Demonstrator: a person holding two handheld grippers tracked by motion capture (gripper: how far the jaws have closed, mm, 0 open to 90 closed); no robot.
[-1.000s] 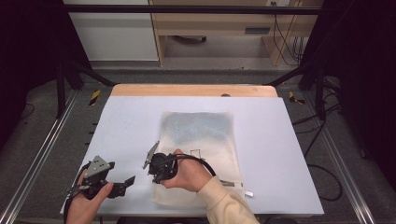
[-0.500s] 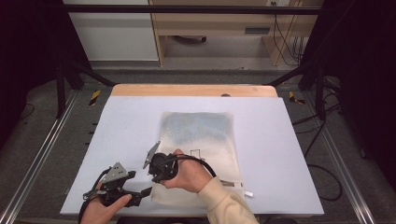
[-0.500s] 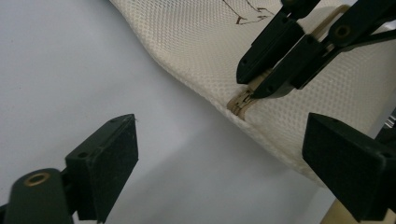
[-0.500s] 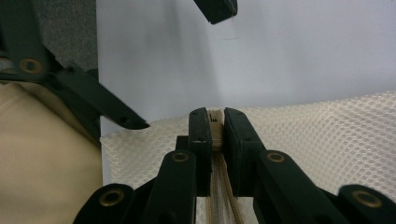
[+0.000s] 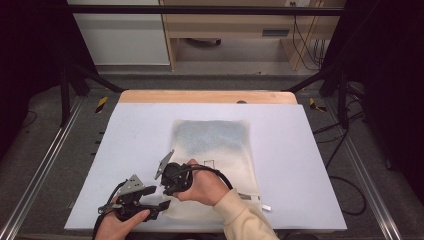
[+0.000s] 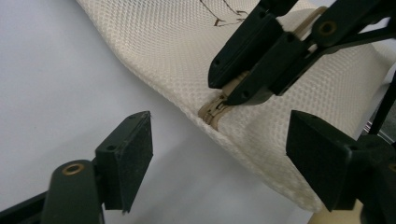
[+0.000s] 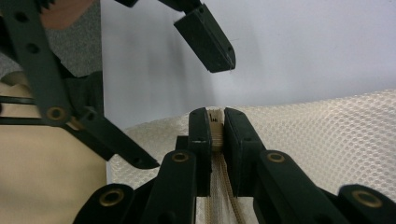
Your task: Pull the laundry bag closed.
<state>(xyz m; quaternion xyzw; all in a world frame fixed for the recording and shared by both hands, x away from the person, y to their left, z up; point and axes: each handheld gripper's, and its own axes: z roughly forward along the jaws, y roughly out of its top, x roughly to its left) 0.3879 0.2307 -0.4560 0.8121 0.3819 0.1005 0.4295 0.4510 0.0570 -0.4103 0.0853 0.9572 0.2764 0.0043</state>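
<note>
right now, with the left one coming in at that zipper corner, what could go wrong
1. The left hand-held gripper stands open, its jaws just closing, with nothing between them yet; it may pinch loose mesh of the mesh bag instead of the zipper end.
2. The right hand-held gripper is clamped on the zipper right beside it, so the two could collide.
3. The raised corner might slip or the mesh snag.

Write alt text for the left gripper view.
A second hand-held gripper is clamped on the beige zipper at the edge of a cream mesh bag lying on a pale table. In the foreground, the camera's own black jaws stand apart, nothing between them.
</note>
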